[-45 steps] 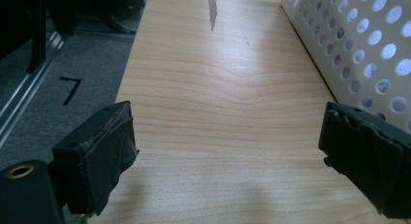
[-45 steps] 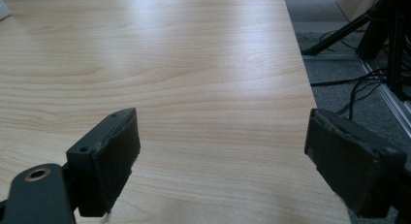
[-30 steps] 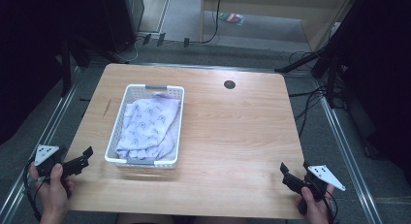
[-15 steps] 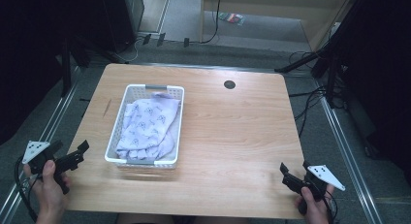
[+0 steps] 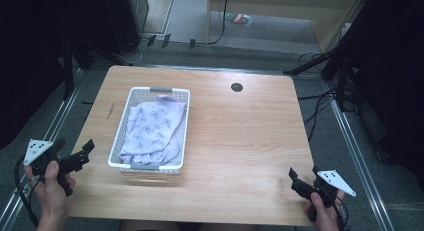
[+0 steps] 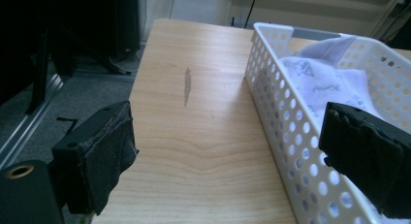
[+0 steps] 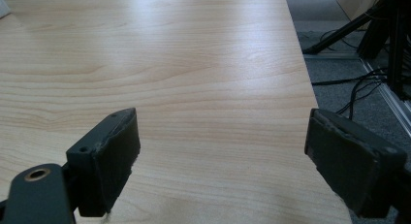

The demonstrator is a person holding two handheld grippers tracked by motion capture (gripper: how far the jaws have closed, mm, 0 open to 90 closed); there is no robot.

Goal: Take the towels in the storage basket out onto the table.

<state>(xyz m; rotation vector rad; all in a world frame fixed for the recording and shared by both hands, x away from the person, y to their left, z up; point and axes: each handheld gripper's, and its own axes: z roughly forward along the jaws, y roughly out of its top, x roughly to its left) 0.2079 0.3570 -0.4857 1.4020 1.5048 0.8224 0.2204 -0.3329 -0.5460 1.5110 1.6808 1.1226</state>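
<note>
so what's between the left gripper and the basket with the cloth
Nothing: in the high view, bare wooden table separates the open left gripper from the white basket holding the pale printed cloth.

Even overhead light fell on the bench, leaving a pale glare at its far end; the surroundings stayed dark, and the near claw pads looked soft.
</note>
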